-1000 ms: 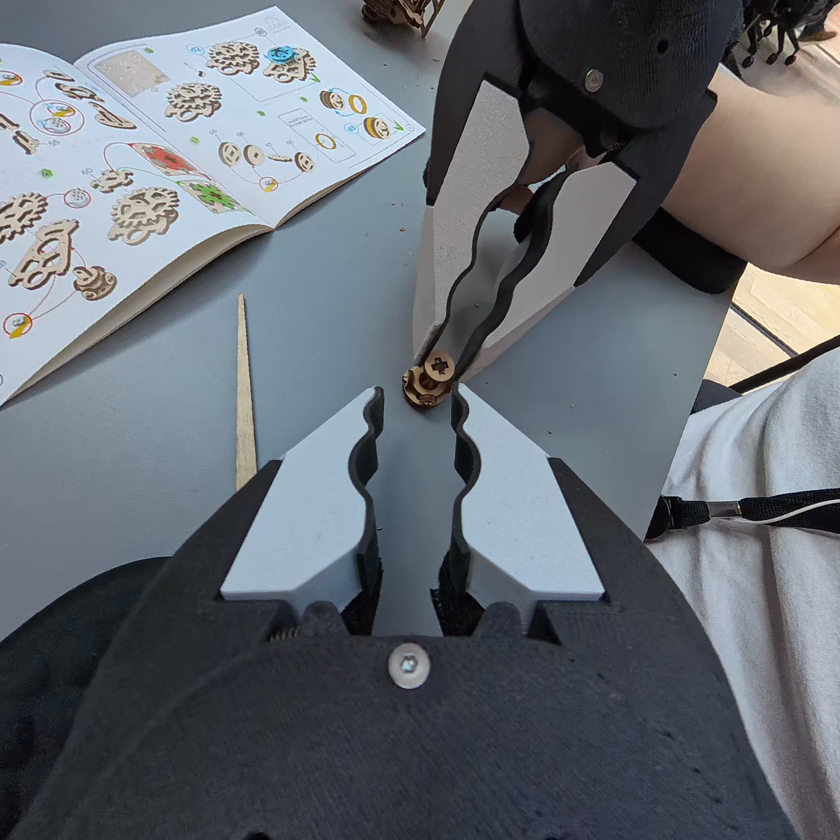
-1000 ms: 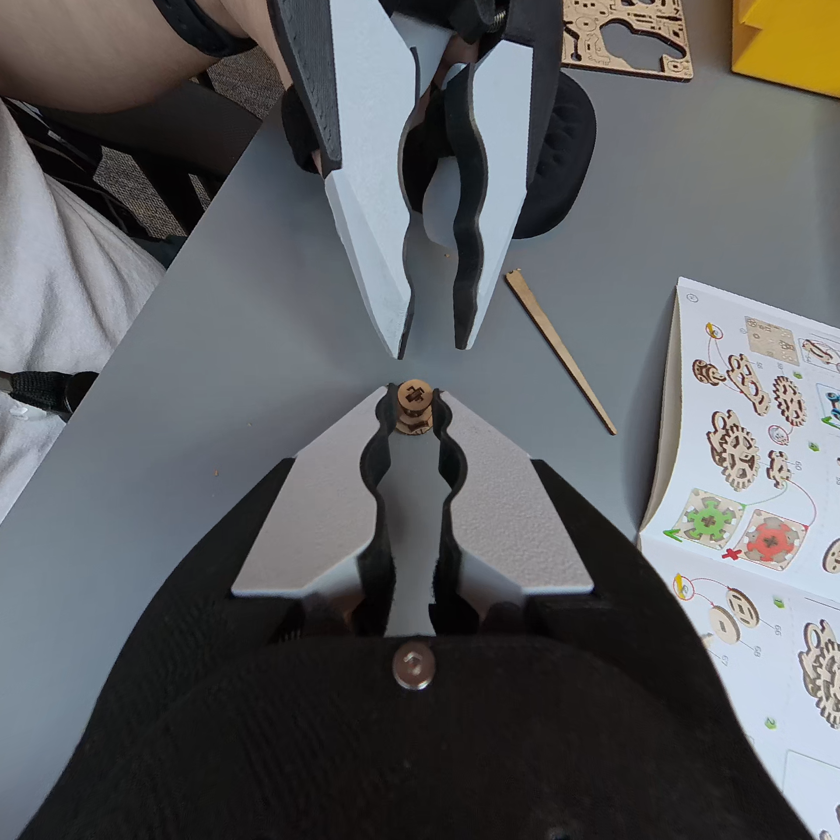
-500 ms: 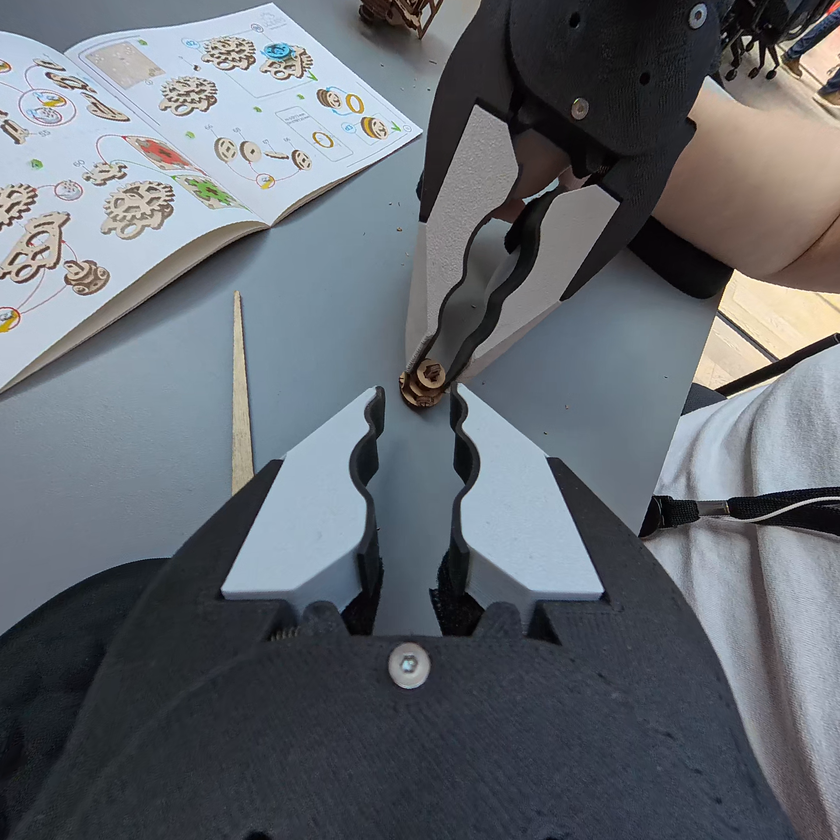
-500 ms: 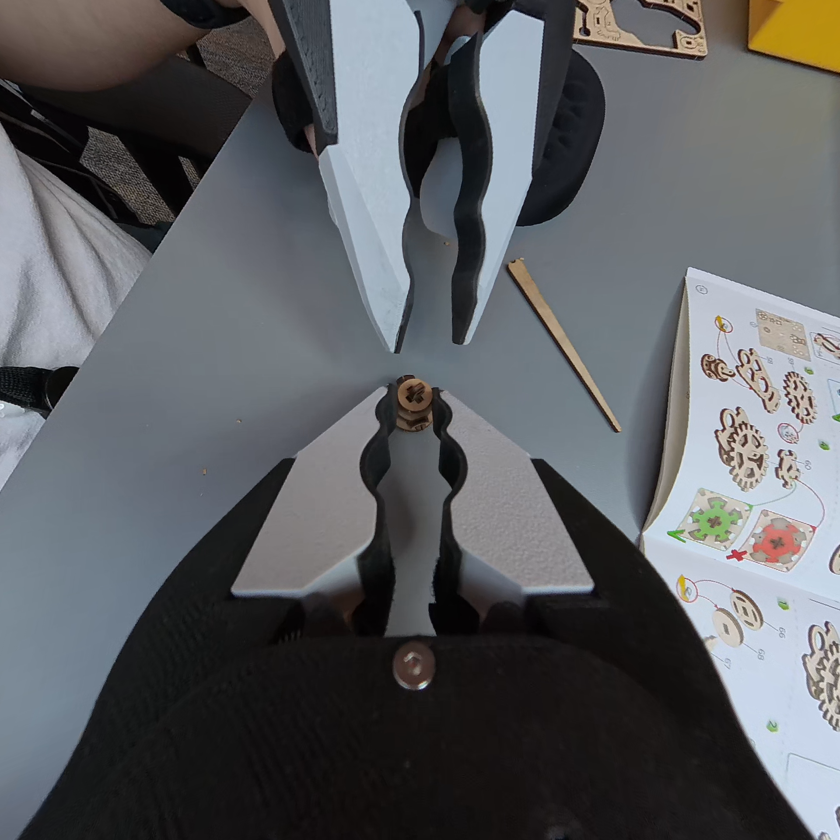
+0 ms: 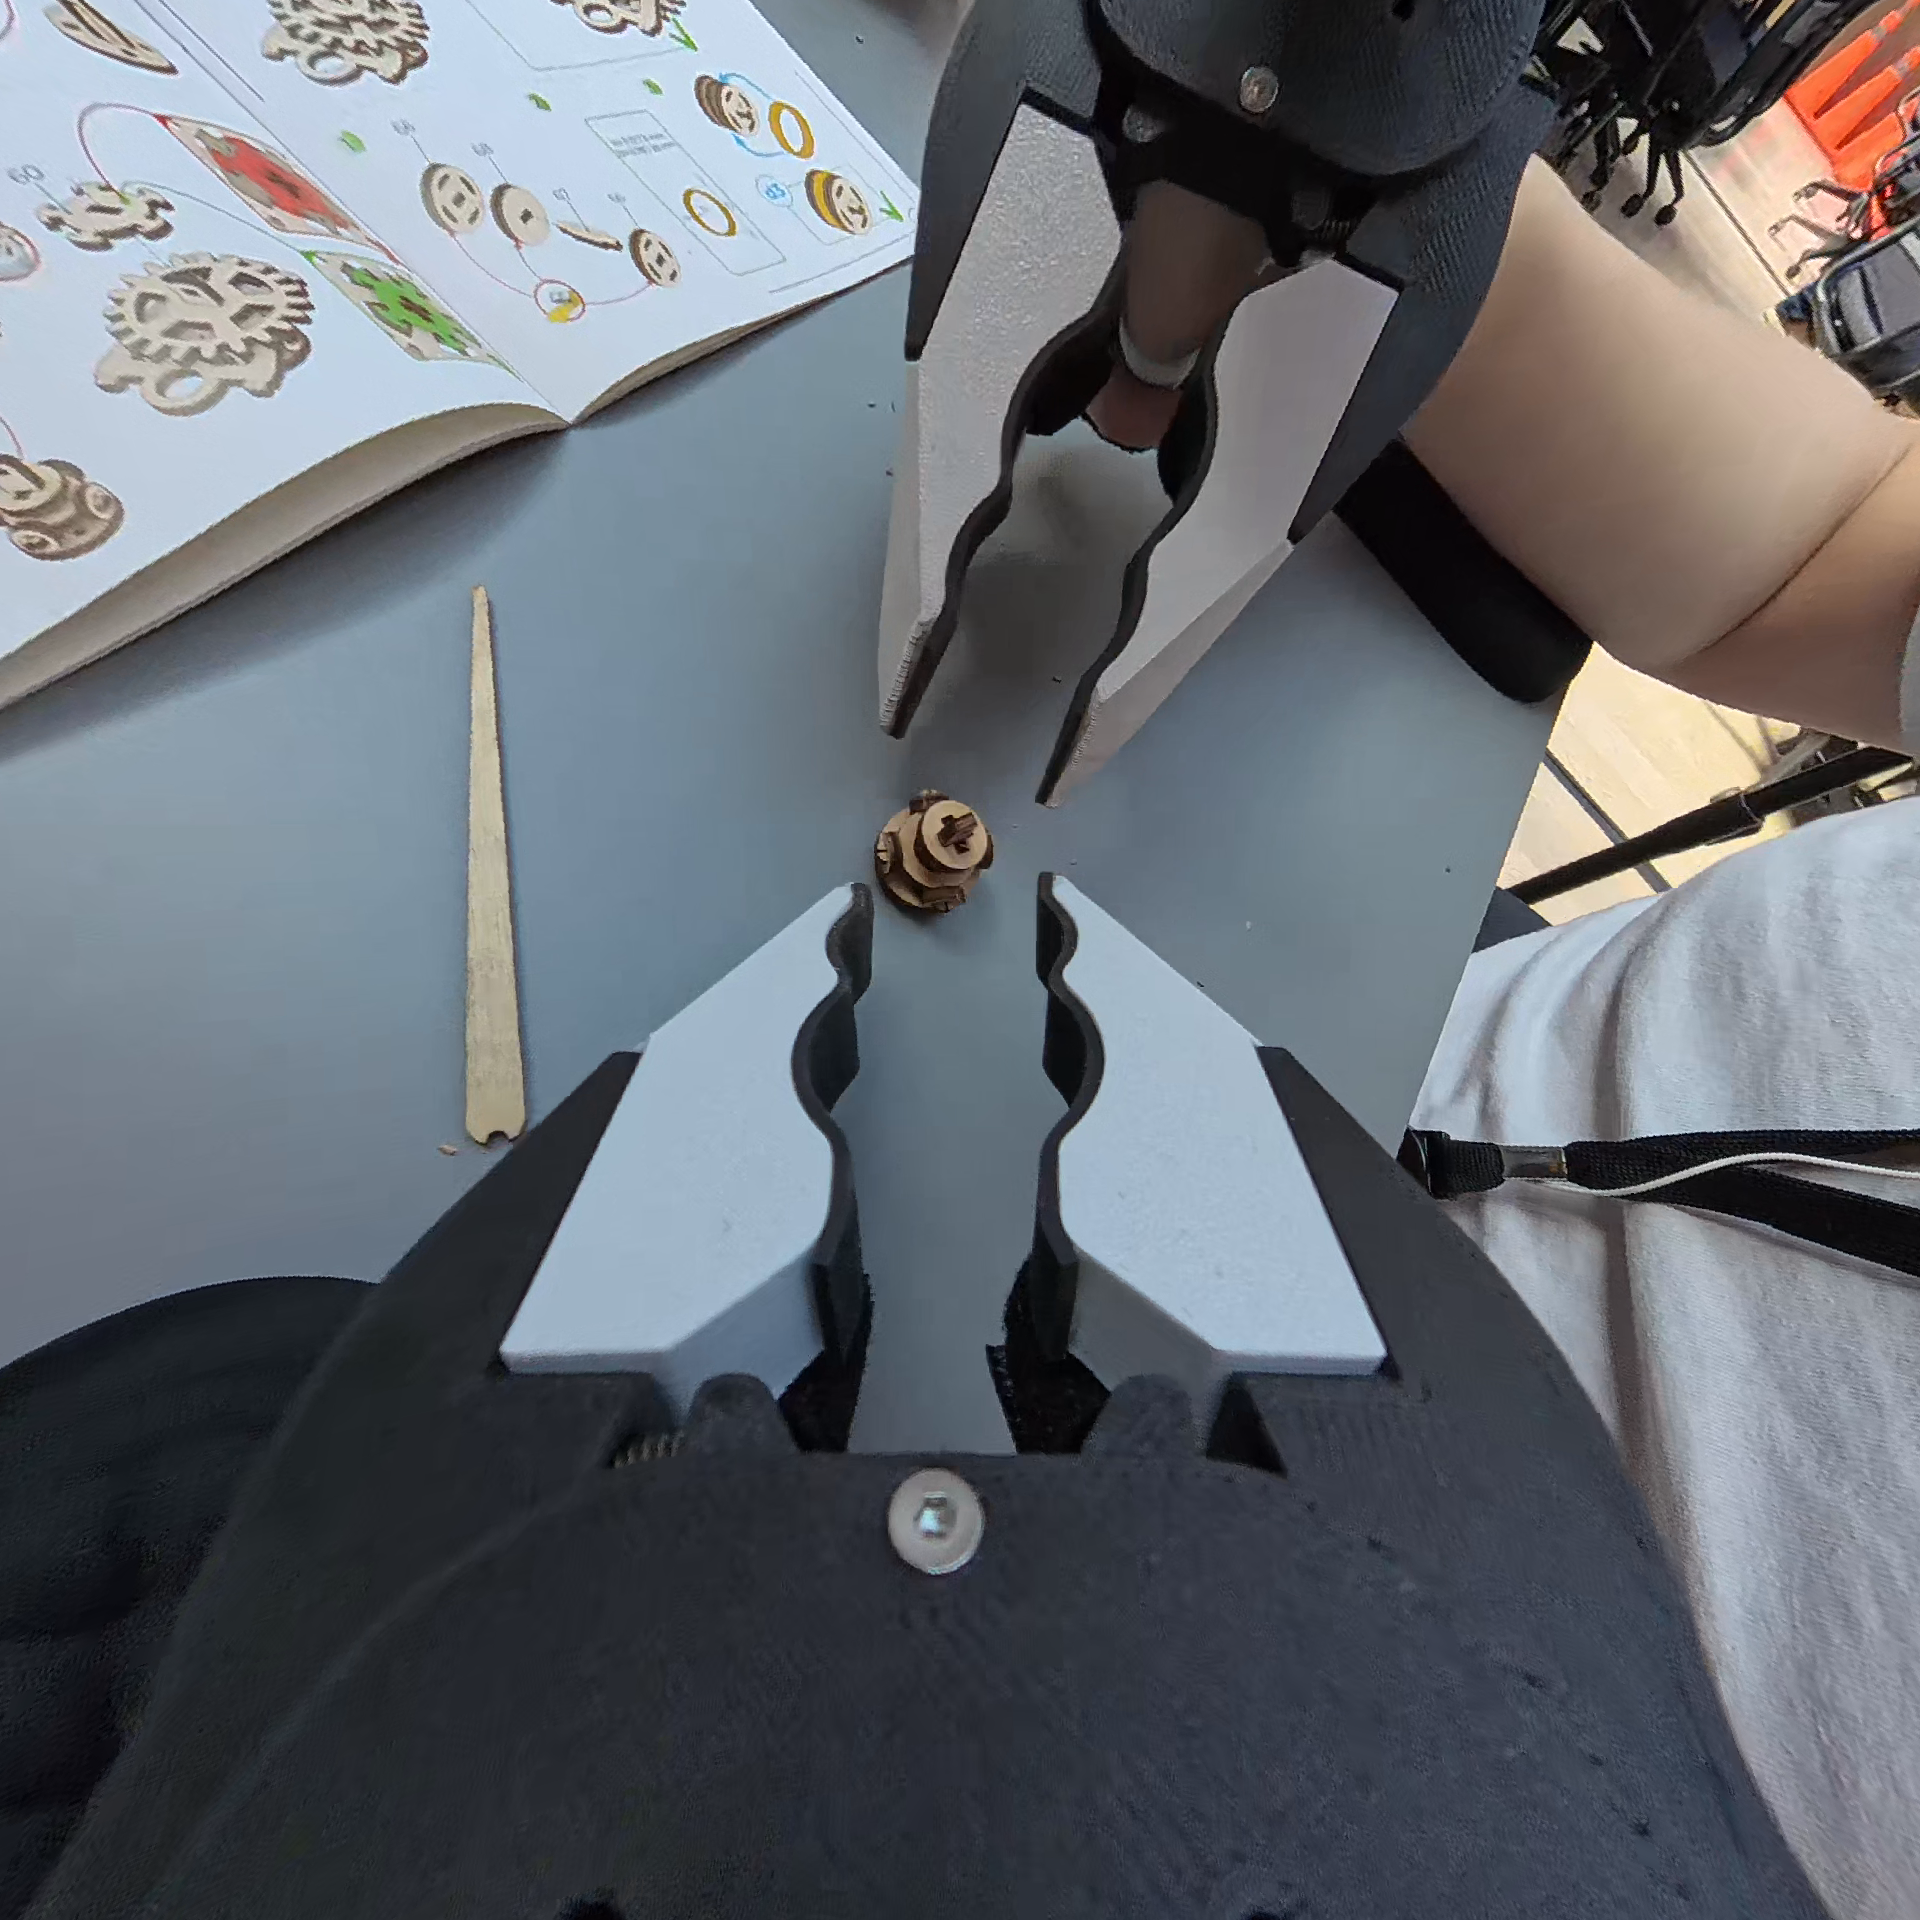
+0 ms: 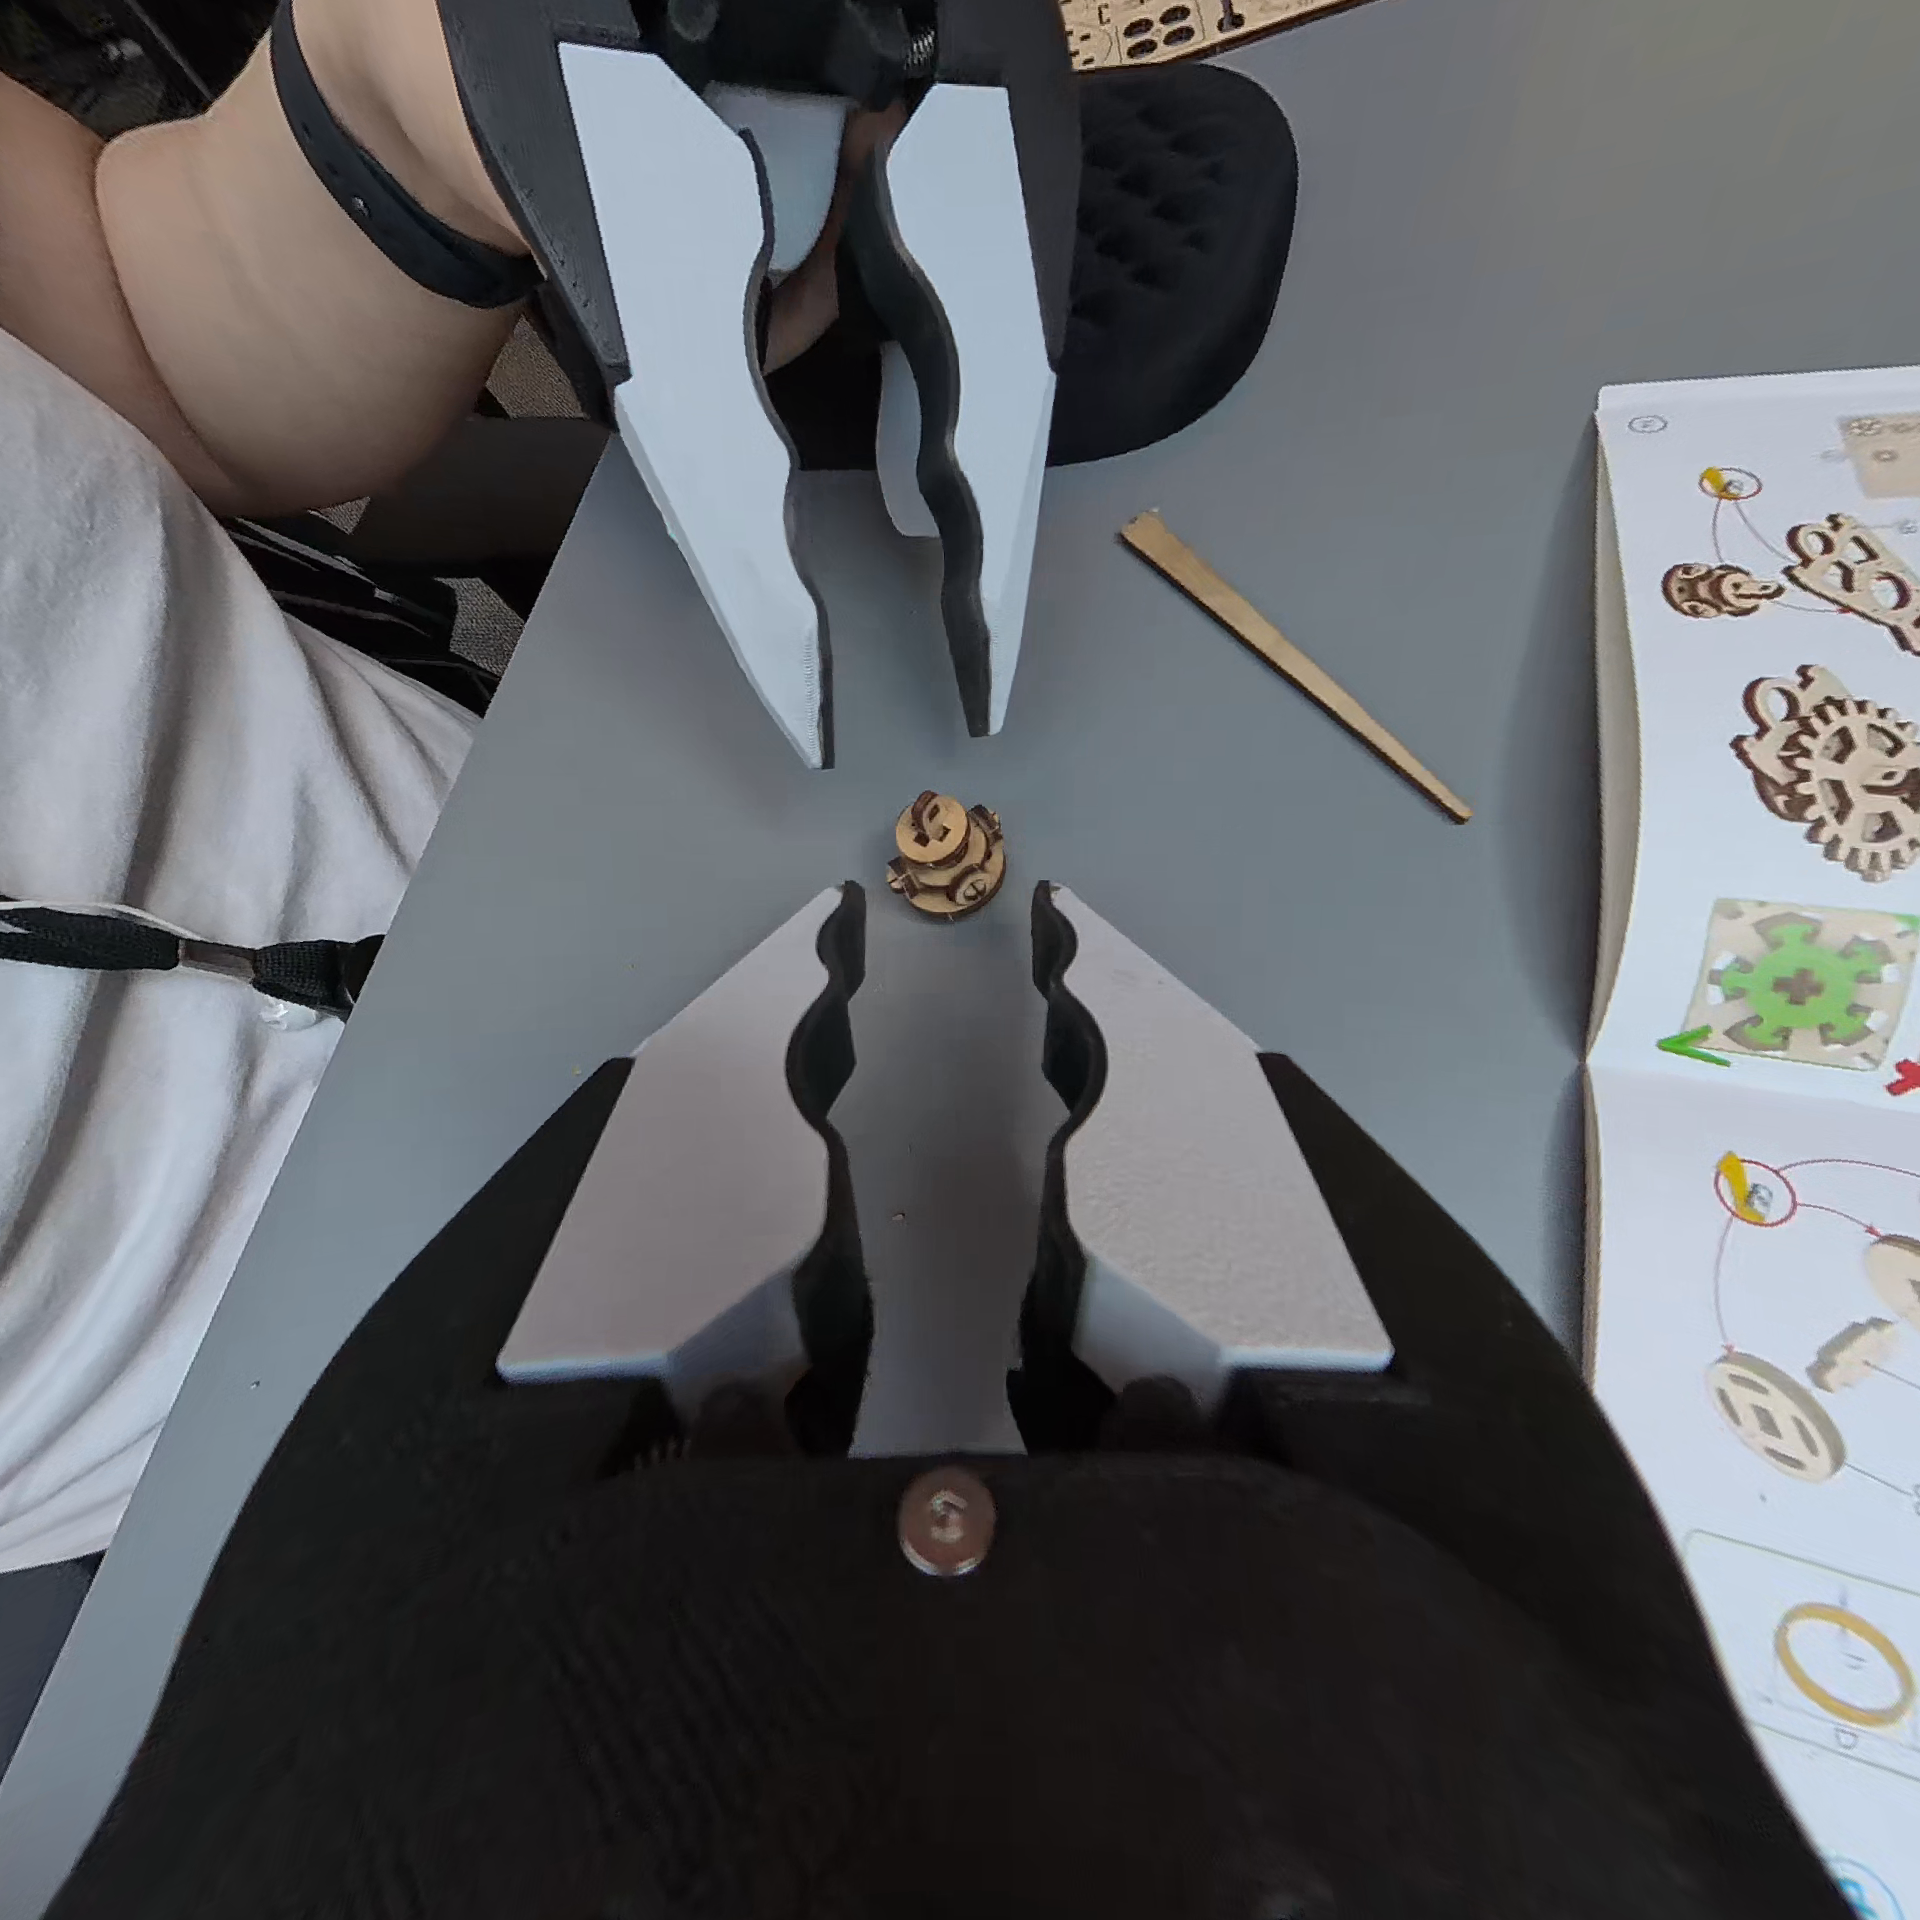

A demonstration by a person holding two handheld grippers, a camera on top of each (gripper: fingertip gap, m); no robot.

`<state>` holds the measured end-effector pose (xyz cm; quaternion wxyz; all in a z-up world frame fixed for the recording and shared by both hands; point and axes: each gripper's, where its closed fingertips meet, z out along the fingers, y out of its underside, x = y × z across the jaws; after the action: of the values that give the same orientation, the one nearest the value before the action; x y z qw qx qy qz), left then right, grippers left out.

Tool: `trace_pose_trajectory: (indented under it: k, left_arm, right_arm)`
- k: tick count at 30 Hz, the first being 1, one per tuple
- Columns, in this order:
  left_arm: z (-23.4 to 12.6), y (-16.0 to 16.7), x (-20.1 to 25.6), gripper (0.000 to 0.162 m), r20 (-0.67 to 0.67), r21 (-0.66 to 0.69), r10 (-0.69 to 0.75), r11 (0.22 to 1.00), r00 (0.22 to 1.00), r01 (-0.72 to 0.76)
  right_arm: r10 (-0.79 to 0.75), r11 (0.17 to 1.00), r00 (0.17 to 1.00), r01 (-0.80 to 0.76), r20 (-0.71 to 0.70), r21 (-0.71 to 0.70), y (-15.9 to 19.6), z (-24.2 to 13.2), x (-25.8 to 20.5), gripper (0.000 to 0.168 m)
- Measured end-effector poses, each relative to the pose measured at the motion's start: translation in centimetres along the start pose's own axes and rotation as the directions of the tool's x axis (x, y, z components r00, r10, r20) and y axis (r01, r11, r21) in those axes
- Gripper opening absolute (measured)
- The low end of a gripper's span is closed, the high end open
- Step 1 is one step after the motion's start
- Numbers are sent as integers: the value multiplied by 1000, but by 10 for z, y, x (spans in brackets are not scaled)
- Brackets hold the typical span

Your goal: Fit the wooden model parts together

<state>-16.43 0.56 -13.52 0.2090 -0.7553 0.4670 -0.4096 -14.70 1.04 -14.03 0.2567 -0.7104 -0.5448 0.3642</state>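
Note:
A small wooden gear assembly (image 5: 932, 852) stands free on the grey table (image 5: 675, 582). It also shows in the right wrist view (image 6: 945, 871). My left gripper (image 5: 954, 902) is open and empty, its tips just short of the assembly. My right gripper (image 6: 943, 900) is open and empty too, facing it from the opposite side. In the left wrist view the right gripper (image 5: 971, 764) shows beyond the assembly. In the right wrist view the left gripper (image 6: 902, 750) shows beyond it. Neither gripper touches the assembly.
An open instruction booklet (image 5: 343, 229) lies on the table; it also shows at the right of the right wrist view (image 6: 1766, 935). A thin wooden stick (image 5: 488, 883) lies beside the left gripper. A wooden parts sheet (image 6: 1174, 26) lies at the far edge. The table edge (image 5: 1455, 1039) and the person's lap are close. Less than 4 cm separates the two grippers' tips. The thin wooden stick (image 5: 488, 883) sits 6 cm or so from the ends of my left fingers. Seen from the right wrist view (image 6: 1259, 617) as well.
The right gripper opened and let go of the wooden assembly, which now stands on the table. Both grippers drew back a little from it.

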Motion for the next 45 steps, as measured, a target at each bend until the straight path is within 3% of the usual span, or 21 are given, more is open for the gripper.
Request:
trace_pose_trajectory:
  k: [7, 14, 18, 22, 27, 31, 35, 45]
  left_arm:
    - [9, 4, -5, 33, 72, -68, 95, 994, 993, -90]
    - [15, 10, -10, 31, 114, -118, 130, 986, 985, -117]
    - [14, 10, -10, 29, 111, -112, 118, 988, 987, -105]
    - [14, 10, -10, 29, 112, -107, 115, 989, 987, -103]
    - [0, -4, -1, 29, 35, 21, 13, 1000, 999, -14]
    - [-22, -26, 20, 34, -137, 206, -97, 971, 986, 124]
    - [-31, -34, 27, 42, -200, 303, -159, 928, 967, 216]
    - [-19, -31, 37, 39, -216, 278, -166, 934, 962, 224]
  right_arm:
    - [-6, 1000, 1000, 6, 11, -5, 1, 9, -3, 35]
    - [-118, 992, 991, 116, -62, -46, 6, 21, -2, 36]
    - [-161, 986, 981, 156, -105, -56, 5, 21, 2, 23]
    - [-210, 977, 969, 204, -132, -60, 5, 21, 2, 22]
    - [-327, 945, 920, 322, -214, -59, -6, 15, 0, 22]
    - [-452, 888, 822, 453, -346, -84, -22, -2, -5, 22]
    - [-539, 827, 722, 550, -434, -113, -34, -12, -15, 22]
    - [-575, 789, 664, 604, -478, -109, -46, -17, -28, 22]
